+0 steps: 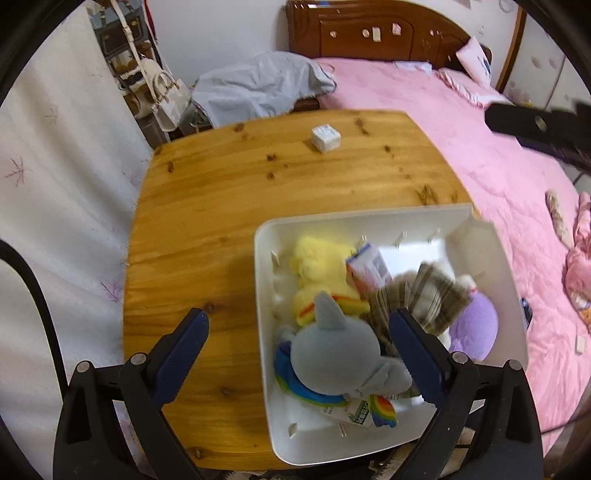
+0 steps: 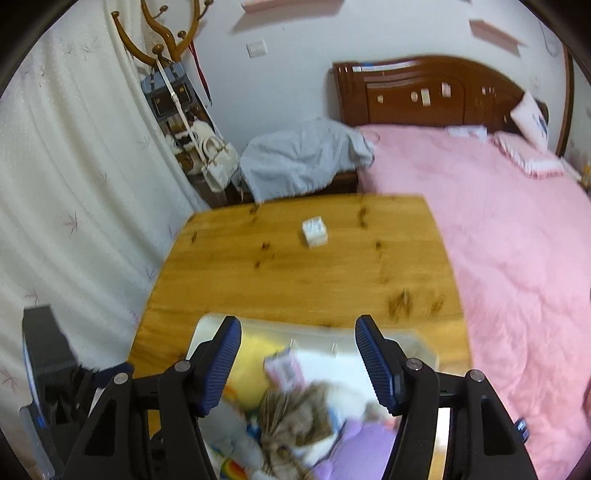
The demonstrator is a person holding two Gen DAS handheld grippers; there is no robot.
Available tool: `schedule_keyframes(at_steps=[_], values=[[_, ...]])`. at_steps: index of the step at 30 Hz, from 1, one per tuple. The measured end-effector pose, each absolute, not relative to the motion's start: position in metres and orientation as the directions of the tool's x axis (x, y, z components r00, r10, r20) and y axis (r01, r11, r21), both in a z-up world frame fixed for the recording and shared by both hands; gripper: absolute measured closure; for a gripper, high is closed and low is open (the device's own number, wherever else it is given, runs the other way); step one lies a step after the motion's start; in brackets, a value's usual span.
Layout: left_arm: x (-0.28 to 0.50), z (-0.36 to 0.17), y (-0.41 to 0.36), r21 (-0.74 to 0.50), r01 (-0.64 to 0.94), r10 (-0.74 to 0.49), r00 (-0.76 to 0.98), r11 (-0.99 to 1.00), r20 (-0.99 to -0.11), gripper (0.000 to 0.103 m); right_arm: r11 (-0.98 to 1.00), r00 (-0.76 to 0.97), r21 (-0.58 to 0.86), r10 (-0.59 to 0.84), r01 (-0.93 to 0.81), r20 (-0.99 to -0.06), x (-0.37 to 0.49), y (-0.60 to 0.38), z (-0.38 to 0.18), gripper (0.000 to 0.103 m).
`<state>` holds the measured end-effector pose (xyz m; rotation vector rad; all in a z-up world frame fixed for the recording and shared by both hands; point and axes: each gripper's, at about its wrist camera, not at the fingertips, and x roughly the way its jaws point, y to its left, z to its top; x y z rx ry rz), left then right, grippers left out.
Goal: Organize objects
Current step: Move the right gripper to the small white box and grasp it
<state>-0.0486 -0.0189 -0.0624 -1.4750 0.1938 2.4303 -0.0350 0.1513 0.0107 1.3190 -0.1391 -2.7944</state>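
Observation:
A white bin [image 1: 373,216] stands on the near right of a wooden table [image 1: 229,192]. It holds a grey plush [image 1: 340,354], a yellow plush [image 1: 317,273], a striped tabby plush [image 1: 421,295], a purple plush [image 1: 474,326] and a small pink carton [image 1: 369,267]. My left gripper [image 1: 299,321] hangs open above the bin's left wall, nothing between its fingers. In the right wrist view my right gripper [image 2: 297,328] is open and empty over the bin [image 2: 207,325], above the tabby plush [image 2: 291,413] and pink carton [image 2: 284,367]. A small white box [image 1: 325,138] [image 2: 314,231] sits alone at the table's far side.
A pink bed [image 1: 461,155] runs along the table's right side, with a wooden headboard [image 1: 373,31]. A grey cloth [image 1: 258,86] lies on a stand behind the table. Bags [image 2: 218,158] hang from a coat rack [image 2: 159,33] at the left, beside a white curtain [image 2: 74,166].

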Motion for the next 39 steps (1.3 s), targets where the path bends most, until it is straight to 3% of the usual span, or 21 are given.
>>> schedule_keyframes(at_steps=[7, 13, 27, 39], values=[[-0.064, -0.019, -0.048, -0.075, -0.242, 0.194, -0.516, -0.967, -0.834, 0.004, -0.997, -0.666, 0.069, -0.062, 0.016, -0.743, -0.112, 0.164, 0.052, 0.038], [-0.076, -0.008, -0.067, -0.1, -0.178, 0.183, -0.546, -0.979, -0.817, 0.004, -0.995, -0.637, 0.097, -0.097, 0.035, -0.765, -0.193, 0.173, 0.046, 0.038], [-0.095, -0.049, -0.054, -0.103, -0.202, 0.184, -0.439, -0.974, -0.88, 0.004, -0.991, -0.362, 0.128, -0.137, 0.051, -0.922, -0.321, 0.167, -0.126, 0.038], [-0.103, -0.082, -0.042, -0.089, -0.219, 0.165, -0.359, -0.972, -0.919, 0.004, -0.994, -0.268, 0.101, -0.109, 0.042, -0.957, -0.341, 0.158, -0.204, 0.038]])
